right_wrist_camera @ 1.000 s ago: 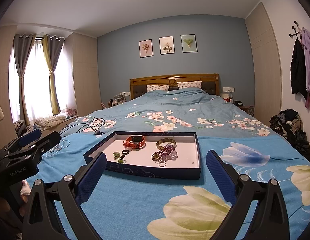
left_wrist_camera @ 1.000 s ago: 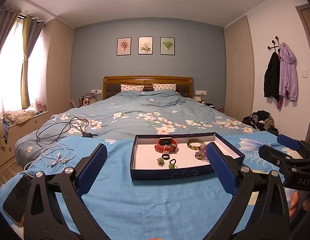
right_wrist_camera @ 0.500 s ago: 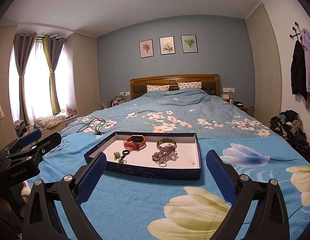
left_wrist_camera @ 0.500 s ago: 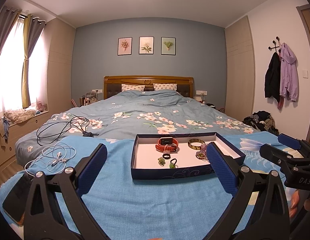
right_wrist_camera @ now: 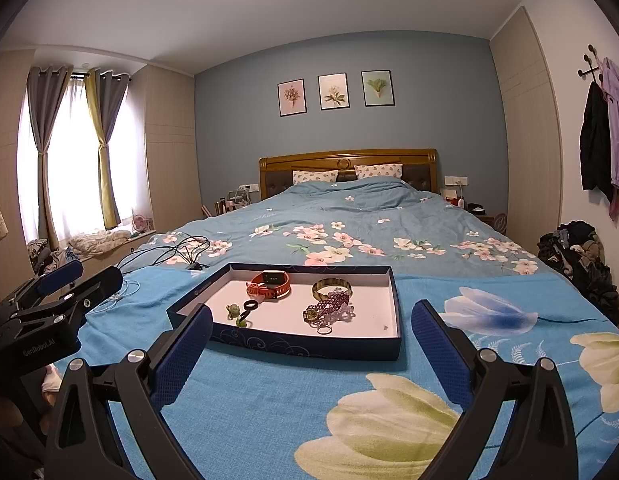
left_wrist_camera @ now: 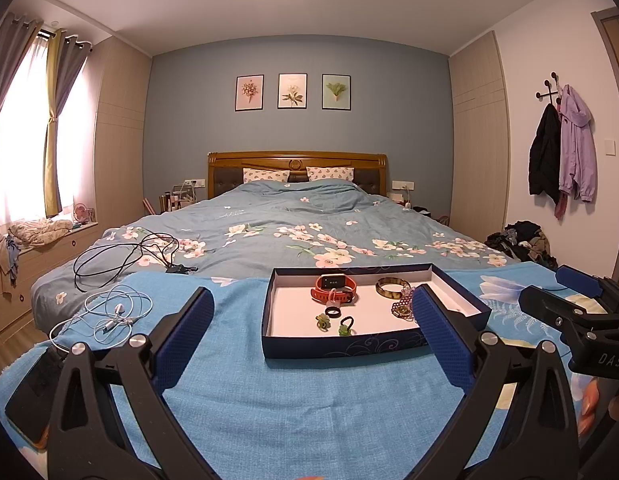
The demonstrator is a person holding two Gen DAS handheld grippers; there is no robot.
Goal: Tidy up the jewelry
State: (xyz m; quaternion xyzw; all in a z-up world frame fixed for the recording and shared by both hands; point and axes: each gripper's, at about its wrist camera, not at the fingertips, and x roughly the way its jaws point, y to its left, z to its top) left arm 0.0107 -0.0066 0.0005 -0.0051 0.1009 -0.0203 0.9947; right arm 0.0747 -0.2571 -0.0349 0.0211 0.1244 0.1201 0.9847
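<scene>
Both grippers hover low over the blue blanket (right_wrist_camera: 269, 412) at the foot of the bed, fingers spread wide and holding nothing: the left gripper (left_wrist_camera: 309, 344) faces the tray's near wall, the right gripper (right_wrist_camera: 311, 354) its near right corner. All the jewelry in sight lies inside the shallow navy box tray (right_wrist_camera: 309, 350): an orange smartwatch (right_wrist_camera: 269, 284), a gold bangle (right_wrist_camera: 331, 287), a purple bead bracelet (right_wrist_camera: 329, 310), a black ring (left_wrist_camera: 332, 312) and small green pieces (left_wrist_camera: 322, 322). That fits either a sorted tray or one awaiting sorting. Any reach must clear the tray's raised rim; open blanket lies all around, earphone cables (left_wrist_camera: 109, 312) to the left.
</scene>
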